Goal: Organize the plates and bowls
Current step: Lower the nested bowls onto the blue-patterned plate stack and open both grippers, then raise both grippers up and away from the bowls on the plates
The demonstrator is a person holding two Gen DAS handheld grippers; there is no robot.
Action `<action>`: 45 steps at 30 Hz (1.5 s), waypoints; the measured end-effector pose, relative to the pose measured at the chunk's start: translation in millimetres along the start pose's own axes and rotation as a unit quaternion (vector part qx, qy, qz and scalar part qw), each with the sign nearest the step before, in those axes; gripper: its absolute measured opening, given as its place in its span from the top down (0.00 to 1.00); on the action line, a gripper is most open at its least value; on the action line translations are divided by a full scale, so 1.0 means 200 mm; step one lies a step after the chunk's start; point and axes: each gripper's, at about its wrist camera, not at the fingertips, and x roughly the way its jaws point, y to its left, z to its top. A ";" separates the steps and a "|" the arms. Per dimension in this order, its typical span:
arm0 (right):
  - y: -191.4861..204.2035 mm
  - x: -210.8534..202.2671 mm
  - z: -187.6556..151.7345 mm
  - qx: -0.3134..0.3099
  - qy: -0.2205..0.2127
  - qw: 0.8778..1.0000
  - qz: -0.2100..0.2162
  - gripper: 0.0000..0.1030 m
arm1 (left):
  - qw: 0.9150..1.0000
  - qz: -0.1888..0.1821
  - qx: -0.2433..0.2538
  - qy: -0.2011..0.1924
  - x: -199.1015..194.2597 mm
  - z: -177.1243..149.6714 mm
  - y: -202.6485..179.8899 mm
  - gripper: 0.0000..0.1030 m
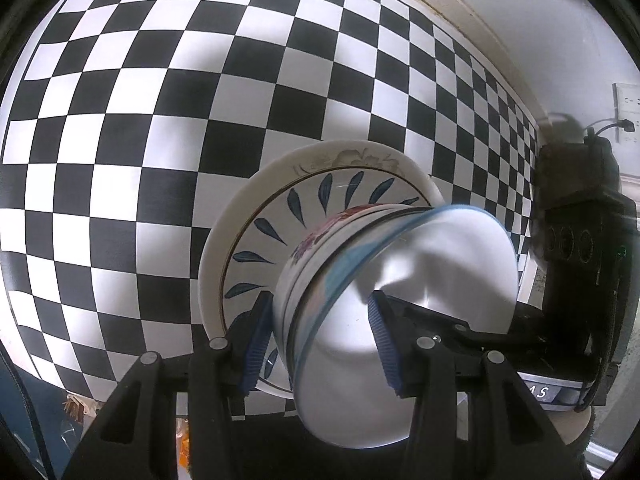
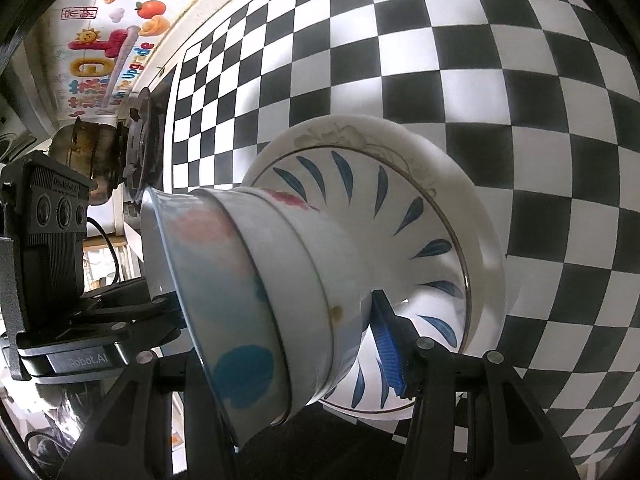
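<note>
A stack of nested white bowls (image 1: 400, 320), the top one blue-rimmed, sits on a leaf-patterned plate (image 2: 420, 216). That plate lies on a larger white plate (image 2: 480, 208) on the checkered tabletop (image 1: 160, 120).

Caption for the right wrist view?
Both grippers hold nested bowls over stacked plates on checkered table.

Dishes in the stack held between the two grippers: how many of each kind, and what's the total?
Plates: 2, the outer white plate and the blue-leaf plate on it.
Bowls: 3 as far as rims show, the floral bowl, the plain white bowl and the blue-rimmed bowl, nested.
Total: 5
</note>
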 end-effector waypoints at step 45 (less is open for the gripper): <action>0.14 -0.24 -0.12 -0.067 -0.058 0.988 -0.125 0.32 | 0.991 0.095 0.016 -0.092 -0.16 -0.13 -0.08 0.55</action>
